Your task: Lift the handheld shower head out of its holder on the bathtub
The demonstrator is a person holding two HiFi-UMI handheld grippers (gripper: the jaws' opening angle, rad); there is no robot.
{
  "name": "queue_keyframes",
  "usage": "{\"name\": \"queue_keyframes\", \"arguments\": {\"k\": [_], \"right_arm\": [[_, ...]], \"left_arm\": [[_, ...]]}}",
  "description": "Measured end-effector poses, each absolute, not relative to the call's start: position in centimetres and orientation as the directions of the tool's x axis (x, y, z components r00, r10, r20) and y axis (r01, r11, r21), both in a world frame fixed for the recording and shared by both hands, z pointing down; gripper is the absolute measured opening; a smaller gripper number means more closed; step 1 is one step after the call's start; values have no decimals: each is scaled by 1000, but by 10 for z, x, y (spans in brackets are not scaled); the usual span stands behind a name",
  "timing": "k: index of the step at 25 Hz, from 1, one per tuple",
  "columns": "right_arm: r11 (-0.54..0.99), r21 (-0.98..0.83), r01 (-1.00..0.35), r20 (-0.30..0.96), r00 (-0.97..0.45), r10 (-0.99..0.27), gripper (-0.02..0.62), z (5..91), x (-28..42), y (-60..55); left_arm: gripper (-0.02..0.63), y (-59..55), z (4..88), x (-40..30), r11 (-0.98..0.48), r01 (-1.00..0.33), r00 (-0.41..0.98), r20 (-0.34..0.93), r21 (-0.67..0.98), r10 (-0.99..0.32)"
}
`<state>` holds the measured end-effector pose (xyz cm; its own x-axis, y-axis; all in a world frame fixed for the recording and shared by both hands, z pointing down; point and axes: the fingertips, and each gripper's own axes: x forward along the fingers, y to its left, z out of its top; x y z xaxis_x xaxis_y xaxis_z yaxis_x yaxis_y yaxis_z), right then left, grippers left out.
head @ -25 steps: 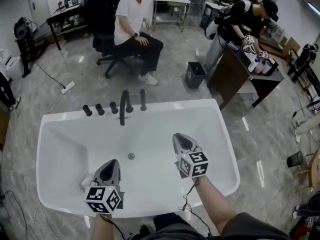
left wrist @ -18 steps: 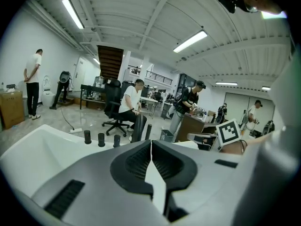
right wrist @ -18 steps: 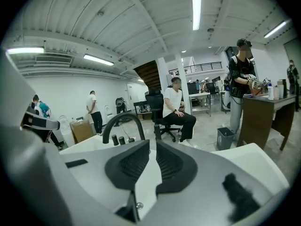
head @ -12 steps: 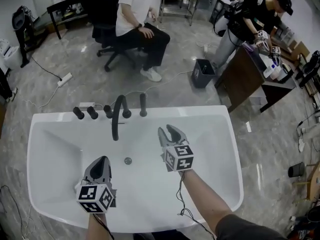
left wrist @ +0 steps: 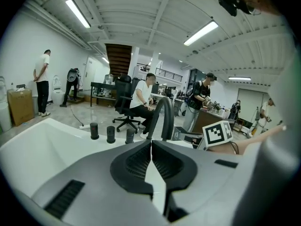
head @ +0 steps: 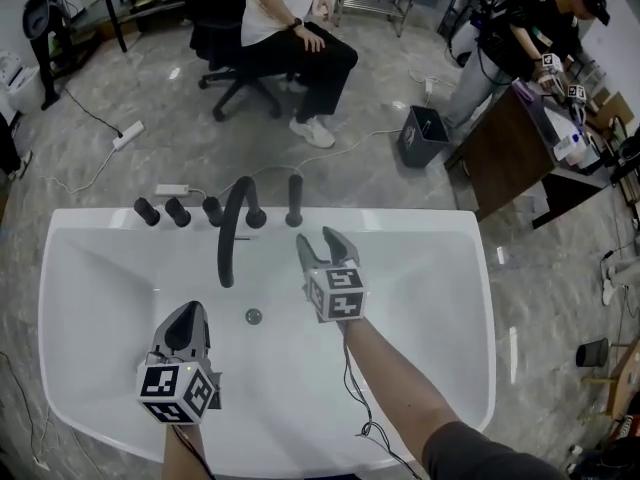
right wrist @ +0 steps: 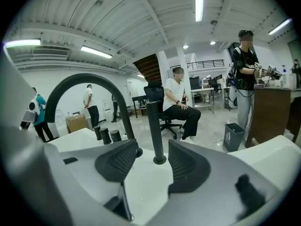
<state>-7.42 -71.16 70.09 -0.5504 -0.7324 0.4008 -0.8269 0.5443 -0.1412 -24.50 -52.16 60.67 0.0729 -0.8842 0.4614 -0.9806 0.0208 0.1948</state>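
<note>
The handheld shower head (head: 294, 200) is a slim black wand upright in its holder on the far rim of the white bathtub (head: 440, 268), just right of the arched black spout (head: 233, 226). My right gripper (head: 320, 238) hovers over the tub just short of the wand, jaws opening and empty. In the right gripper view the wand (right wrist: 155, 131) stands beyond the gap between the pads, apart from them. My left gripper (head: 187, 313) hangs lower left over the tub basin, shut on nothing; in its own view the left gripper (left wrist: 151, 145) shows both pads pressed together.
Three black knobs (head: 178, 211) line the rim left of the spout. The drain (head: 254, 316) lies between my hands. Beyond the tub a person sits on an office chair (head: 235, 63); a bin (head: 420, 136) and a desk (head: 520, 148) stand at the right.
Both grippers have moved forward over the tub toward the faucet rim. The right jaws went from shut to wide open. The left gripper stayed shut.
</note>
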Motion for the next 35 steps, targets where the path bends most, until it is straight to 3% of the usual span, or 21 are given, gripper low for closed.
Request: {"name": "queue_keyframes", "arguments": {"k": [23,26,35], "right_arm": [[527,-83,-846,408,-512,-756,204,763,-136,-811],[536,-39,-843,405,-504,-763,141,759,-139,-816],[532,-39,-846,398,-502,-768,137,738,-131,-802]], "left_arm": [[17,-560,649,-281,61,-971,47,433,232,-900],[17,-557,651,-285,75,-965,41,429,250,-902],[17,-540,640,-282,78,-965,42,438,251,-898]]}}
